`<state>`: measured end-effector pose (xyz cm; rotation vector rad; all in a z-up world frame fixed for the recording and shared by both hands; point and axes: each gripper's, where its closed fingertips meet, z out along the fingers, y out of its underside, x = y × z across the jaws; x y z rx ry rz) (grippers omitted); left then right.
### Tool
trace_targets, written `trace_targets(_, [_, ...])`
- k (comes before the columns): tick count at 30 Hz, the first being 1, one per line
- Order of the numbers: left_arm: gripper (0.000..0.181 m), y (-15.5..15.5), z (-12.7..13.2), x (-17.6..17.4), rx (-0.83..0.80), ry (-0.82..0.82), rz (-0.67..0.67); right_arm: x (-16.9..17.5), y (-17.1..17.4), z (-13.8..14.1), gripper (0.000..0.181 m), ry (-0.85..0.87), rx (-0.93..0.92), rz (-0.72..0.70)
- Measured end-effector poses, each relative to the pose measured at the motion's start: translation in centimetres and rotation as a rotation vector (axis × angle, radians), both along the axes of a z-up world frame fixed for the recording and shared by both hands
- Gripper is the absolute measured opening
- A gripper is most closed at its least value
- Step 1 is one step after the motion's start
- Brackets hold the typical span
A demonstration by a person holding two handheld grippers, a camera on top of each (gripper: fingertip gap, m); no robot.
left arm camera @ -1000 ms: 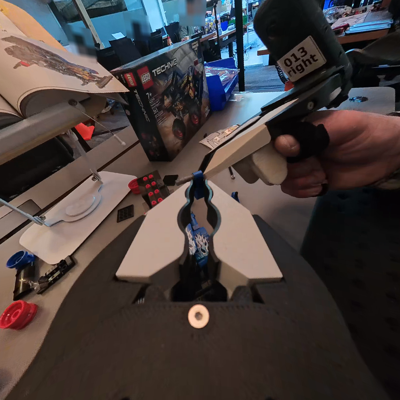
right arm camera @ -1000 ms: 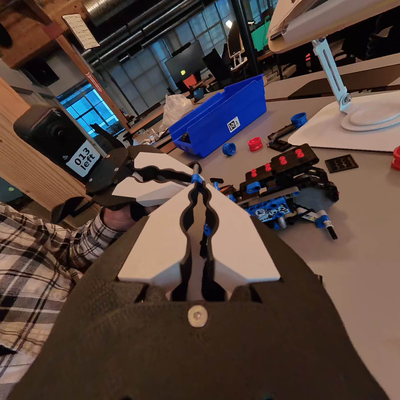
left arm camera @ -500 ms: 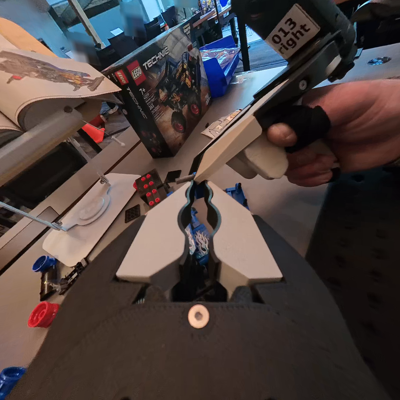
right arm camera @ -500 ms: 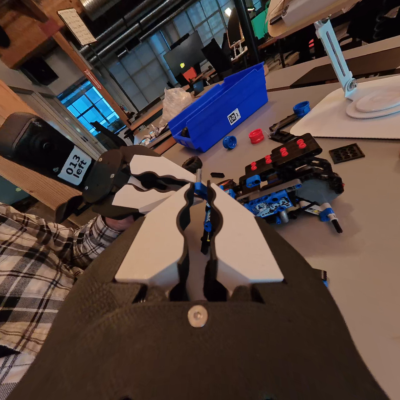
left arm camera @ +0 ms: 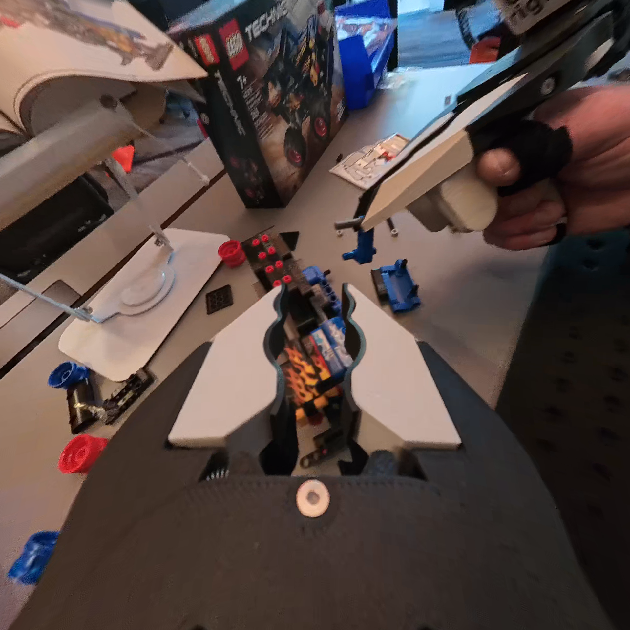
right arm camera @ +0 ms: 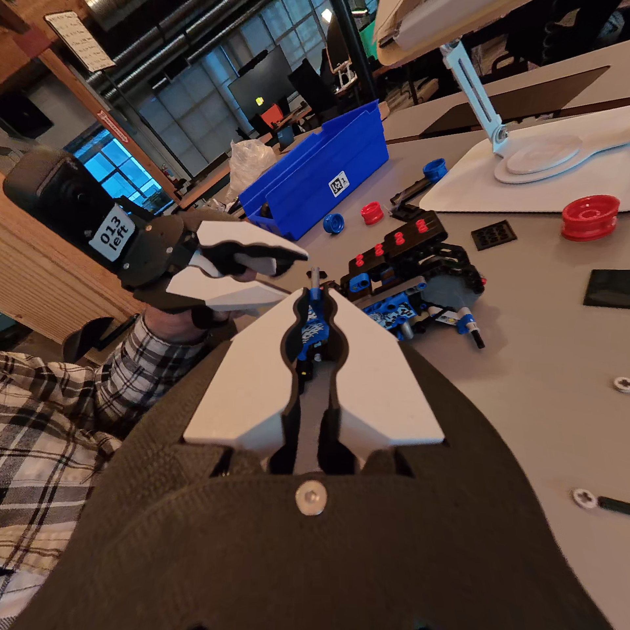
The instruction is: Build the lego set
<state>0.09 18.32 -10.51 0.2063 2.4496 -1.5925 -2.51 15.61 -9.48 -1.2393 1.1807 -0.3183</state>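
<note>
My right gripper [right arm camera: 316, 295] is shut on a small blue connector with a grey axle [right arm camera: 314, 281]. In the left wrist view it [left arm camera: 363, 223] holds that piece [left arm camera: 362, 243] in the air, above and beyond my left fingertips. My left gripper [left arm camera: 313, 293] is open and empty, and it hovers over the part-built black and blue truck model [left arm camera: 272, 259] on the table. In the right wrist view the left gripper [right arm camera: 297, 274] sits just left of the held piece with its jaws apart. The model [right arm camera: 409, 283] stands beyond it to the right.
A loose blue part [left arm camera: 395, 286] lies on the table [left arm camera: 460, 289] under the right gripper. Red rims [left arm camera: 231, 252] [left arm camera: 81, 453], blue rims [left arm camera: 66, 375], a small black plate [left arm camera: 220, 299], the set's box [left arm camera: 272, 102], a booklet stand [left arm camera: 136, 300] and a blue bin [right arm camera: 317, 184] surround the model. My hands' fingertips stand some 5 cm from each other. Left tips and right tips are each some 20 cm from the small black plate [left arm camera: 220, 299]. It turns up in the right wrist view [right arm camera: 488, 235] as well.
My left gripper opened, let go of the blue connector and drew back and down over the model. The right gripper keeps the piece and has lifted away to the right.
</note>
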Motion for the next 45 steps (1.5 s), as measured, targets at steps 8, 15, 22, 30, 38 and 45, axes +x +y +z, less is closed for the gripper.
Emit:
trace_targets(8, [0.037,-0.5,-1.1,2.5,0.225,0.043,-0.101,1.1,0.8,-1.3,0.005,0.068,-0.038,0.033])
trace_targets(15, [0.047,-1.5,-2.3,3.1,0.285,0.006,-0.207,1.8,1.1,-1.3,0.005,0.068,-0.036,0.052])
trace_targets(22, [0.043,-1.5,-2.2,3.0,0.167,0.059,-0.237,2.0,1.3,-1.8,0.005,0.072,-0.024,0.071])
trace_targets(30, [0.039,-1.6,-3.1,2.8,0.166,0.078,-0.251,1.9,1.0,-2.0,0.005,0.074,-0.018,0.061])
trace_targets(38, [0.036,-1.5,-3.2,2.8,0.151,0.078,-0.269,2.0,1.0,-2.2,0.005,0.083,-0.015,0.06])
trace_targets(45, [0.031,-1.5,-3.1,2.7,0.141,0.074,-0.278,1.8,0.6,-2.5,0.005,0.107,-0.026,0.047])
